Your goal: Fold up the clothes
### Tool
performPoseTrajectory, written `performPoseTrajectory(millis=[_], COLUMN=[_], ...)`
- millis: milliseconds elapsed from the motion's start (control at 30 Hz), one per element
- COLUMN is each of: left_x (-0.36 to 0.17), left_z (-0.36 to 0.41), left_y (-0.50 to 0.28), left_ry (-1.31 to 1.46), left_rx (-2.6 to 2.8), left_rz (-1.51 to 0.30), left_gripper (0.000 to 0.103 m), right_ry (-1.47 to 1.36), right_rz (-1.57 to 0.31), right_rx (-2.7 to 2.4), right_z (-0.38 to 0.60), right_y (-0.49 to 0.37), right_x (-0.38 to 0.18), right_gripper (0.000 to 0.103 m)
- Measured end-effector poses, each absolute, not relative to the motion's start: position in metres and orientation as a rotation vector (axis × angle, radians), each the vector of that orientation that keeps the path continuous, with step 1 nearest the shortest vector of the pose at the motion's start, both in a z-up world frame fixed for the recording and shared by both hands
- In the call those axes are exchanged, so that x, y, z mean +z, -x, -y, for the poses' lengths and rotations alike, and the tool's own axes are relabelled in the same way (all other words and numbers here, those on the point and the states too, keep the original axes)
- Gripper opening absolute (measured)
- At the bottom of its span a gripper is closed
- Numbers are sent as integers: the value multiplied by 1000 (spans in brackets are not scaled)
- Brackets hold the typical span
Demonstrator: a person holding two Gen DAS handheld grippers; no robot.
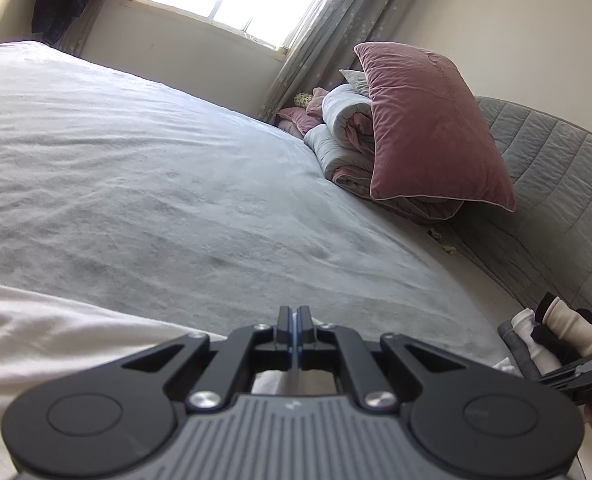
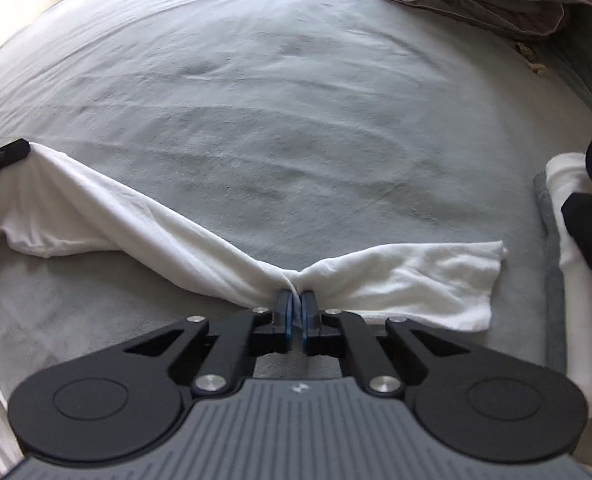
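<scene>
A white garment [image 2: 144,224] hangs stretched above the grey bed sheet [image 2: 296,100]. My right gripper [image 2: 295,295] is shut on its top edge, and a short sleeve [image 2: 415,280] drapes to its right. My left gripper [image 1: 295,312] is shut on a pinch of the same white cloth [image 1: 36,332], which spreads to its lower left. The left gripper's tip also shows in the right wrist view [image 2: 16,150], holding the garment's far corner at the left edge.
A pile of folded clothes [image 2: 575,240], white, black and grey, lies on the bed at the right; it also shows in the left wrist view [image 1: 555,336]. A mauve pillow [image 1: 435,128] and a rolled duvet [image 1: 343,136] sit at the headboard [image 1: 555,184].
</scene>
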State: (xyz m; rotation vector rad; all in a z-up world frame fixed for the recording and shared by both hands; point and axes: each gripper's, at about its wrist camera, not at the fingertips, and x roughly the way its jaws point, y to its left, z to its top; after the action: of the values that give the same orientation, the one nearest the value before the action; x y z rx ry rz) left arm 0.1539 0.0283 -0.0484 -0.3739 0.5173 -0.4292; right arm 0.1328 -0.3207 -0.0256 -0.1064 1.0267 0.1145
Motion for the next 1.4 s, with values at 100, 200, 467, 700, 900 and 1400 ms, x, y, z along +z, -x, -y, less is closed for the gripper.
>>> performPoseTrajectory(millis=[100, 200, 467, 700, 900, 1400], left_x=[-47, -45, -43, -46, -51, -65], left_z=[-30, -32, -35, -42, -35, -25], left_y=[-153, -152, -149, -154, -158, -165], left_ry=[390, 404, 400, 405, 351, 280], left_rx=[-437, -439, -395, -319, -307, -277], left_rz=[-511, -497, -462, -471, -508, -590], left_gripper=[2, 2, 2, 2, 2, 7], right_ry=[125, 169, 402, 456, 325, -126], right_rz=[-999, -958, -885, -834, -819, -786], right_rx=[81, 38, -49, -98, -186, -57], right_z=[319, 315, 275, 249, 268, 346], right_y=[-133, -139, -199, -257, -284, -188], right_x=[-8, 11, 22, -1, -26, -23], right_gripper=[2, 2, 1, 1, 1, 45])
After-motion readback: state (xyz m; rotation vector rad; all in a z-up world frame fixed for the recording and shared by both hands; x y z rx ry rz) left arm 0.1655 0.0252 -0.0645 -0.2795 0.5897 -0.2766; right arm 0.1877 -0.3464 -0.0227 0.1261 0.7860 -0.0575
